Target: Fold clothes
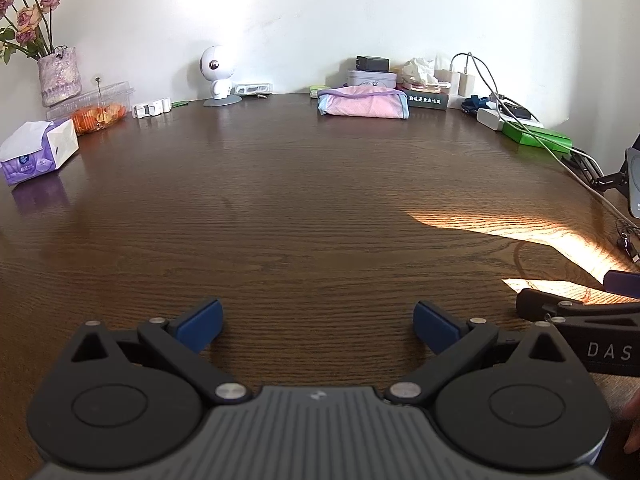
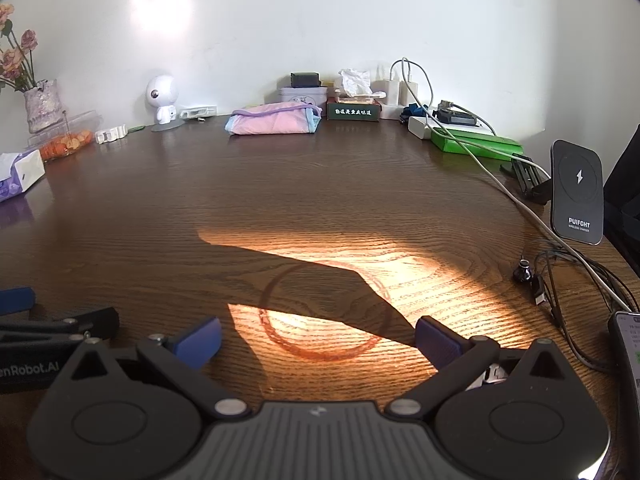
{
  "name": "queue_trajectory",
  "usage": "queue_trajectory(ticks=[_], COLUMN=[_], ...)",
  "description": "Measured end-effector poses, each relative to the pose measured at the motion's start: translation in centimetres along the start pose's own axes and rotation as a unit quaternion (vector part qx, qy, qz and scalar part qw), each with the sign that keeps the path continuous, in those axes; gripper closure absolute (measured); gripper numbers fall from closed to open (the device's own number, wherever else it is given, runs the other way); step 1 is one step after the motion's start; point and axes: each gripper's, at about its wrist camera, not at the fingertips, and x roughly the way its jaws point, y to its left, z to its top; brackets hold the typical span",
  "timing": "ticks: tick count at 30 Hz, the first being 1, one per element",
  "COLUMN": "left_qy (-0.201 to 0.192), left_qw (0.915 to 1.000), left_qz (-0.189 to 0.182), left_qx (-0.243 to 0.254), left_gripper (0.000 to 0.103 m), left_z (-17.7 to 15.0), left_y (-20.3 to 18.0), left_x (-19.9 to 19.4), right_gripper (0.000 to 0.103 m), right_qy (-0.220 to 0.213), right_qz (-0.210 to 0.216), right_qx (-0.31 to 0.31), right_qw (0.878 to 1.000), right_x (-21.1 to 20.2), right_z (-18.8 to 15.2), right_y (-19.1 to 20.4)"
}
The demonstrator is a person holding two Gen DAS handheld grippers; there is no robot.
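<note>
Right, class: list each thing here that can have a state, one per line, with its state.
left gripper: open, empty, above the table
right gripper: open, empty
pink cloth: folded, lying at the far edge
tissue pack: opened, tissue showing
plastic food box: lid shut
wireless charger: upright, nothing on it

One folded pink garment (image 1: 363, 102), one purple tissue pack (image 1: 38, 152), one robot figurine (image 1: 218, 76), one vase (image 1: 59, 76), two grippers, both spread: left gripper (image 1: 318, 326), right gripper (image 2: 319, 340).
</note>
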Motion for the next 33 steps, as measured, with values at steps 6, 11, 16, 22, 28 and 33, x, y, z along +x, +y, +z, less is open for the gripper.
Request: queue_trajectory(ticks=[6,11,16,22,28,33], left_qy=[0.001,0.001,0.001,0.001,0.001,0.001], left_qw=[1.0000,1.0000,1.0000,1.0000,1.0000,0.9999], left_qz=[-0.002,0.000,0.001,0.002,0.005,0.011], left_qx=[0.000,-0.001,-0.002,-0.002,-0.005,-0.008], left_gripper=[0.000,0.000,0.000,0.000,0.000,0.000], left_z=[0.02,0.06,0.02,-0.02,-0.01,-0.03], left_y=[0.17,0.17,0.16,0.12,0.24,0.24], left_x=[-0.01,0.01,-0.03,-0.05,-0.06,-0.06], right_gripper=[0.000,0.000,0.000,0.000,0.000,0.000], right_qy=[0.001,0.002,0.003,0.002,0.003,0.003], right_qz=[-0.001,-0.002,-0.001,0.000,0.002,0.009], right_qx=[0.000,0.000,-0.002,-0.001,-0.004,-0.009], right_qw=[1.000,1.000,1.000,1.000,1.000,1.000], right_x=[0.03,0.09,0.13,0.07,0.10,0.10], right_z=[-0.01,0.03,0.10,0.03,0.04,0.04], right_y=[0.07,0.13,0.20,0.18,0.23,0.24])
